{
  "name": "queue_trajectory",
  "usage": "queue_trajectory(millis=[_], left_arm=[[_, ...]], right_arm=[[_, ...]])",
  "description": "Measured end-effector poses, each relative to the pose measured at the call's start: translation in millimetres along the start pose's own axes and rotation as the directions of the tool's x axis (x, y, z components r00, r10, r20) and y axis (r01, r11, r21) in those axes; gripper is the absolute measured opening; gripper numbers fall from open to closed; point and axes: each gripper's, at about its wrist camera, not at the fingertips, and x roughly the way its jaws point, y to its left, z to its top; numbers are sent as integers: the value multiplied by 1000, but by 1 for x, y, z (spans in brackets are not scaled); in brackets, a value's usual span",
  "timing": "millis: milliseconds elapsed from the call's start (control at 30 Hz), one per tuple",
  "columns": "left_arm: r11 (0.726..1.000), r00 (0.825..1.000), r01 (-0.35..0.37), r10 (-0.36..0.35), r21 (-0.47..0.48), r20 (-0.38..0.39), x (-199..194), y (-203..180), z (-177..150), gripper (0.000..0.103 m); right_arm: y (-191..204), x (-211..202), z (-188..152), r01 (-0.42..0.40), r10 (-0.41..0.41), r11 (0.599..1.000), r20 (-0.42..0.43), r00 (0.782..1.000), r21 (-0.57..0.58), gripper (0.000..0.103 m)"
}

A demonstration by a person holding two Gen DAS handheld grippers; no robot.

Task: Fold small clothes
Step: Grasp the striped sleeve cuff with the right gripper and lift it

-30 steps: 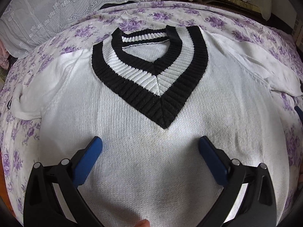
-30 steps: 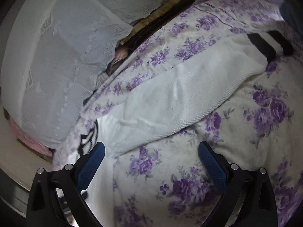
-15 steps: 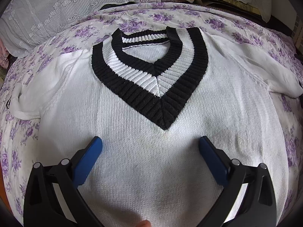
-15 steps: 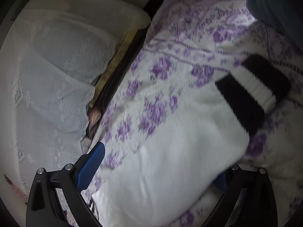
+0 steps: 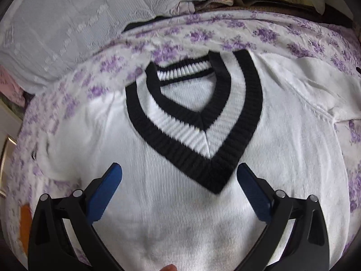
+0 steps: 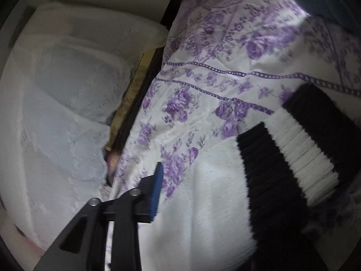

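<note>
A white knitted sweater with a black-and-white ribbed V-neck collar lies face up and spread flat across the middle of a bed covered in a white sheet printed with purple flowers, its collar toward the head edge where a pale lace-covered pillow rests. Laid out this way, both sleeves can be turned in over the body. The left gripper hangs over the chest just below the point of the V, its blue-padded fingers wide apart with nothing between them, probably waiting or ready to pin the body while the other side works. Out toward the bed's side edge, the right gripper has just been closing its jaws on the sweater's white sleeve, a little short of the black-and-white striped ribbed cuff; only one blue finger shows, pressed against the knit, the other hidden under the fabric. Gripping near the cuff suits carrying the sleeve inward for the first fold.
</note>
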Motion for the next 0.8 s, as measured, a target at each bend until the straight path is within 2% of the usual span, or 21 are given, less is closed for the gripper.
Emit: queue_trajectory(millis=[133, 300, 400, 500, 600, 800], left_arm=[[1000, 999, 16, -17, 24, 28, -3, -9, 19, 99], [998, 998, 58, -58, 27, 22, 11, -24, 48, 99], [997, 997, 71, -71, 11, 8, 25, -31, 66, 99], [995, 994, 104, -104, -14, -23, 39, -35, 79, 99], [990, 989, 138, -139, -32, -52, 50, -35, 93, 99], [979, 980, 194, -197, -68, -38, 51, -27, 112, 99]], right_arm=[[14, -11, -2, -31, 32, 998, 20, 999, -50, 23], [65, -28, -14, -123, 125, 973, -1, 992, -197, 16], [95, -33, -29, -199, 188, 955, -69, 980, -221, 16], [134, -29, -50, -274, 233, 926, -176, 956, -259, 16], [170, -20, -76, -311, 235, 898, -257, 937, -311, 16], [223, 1, -138, -379, 236, 860, -391, 890, -343, 16]])
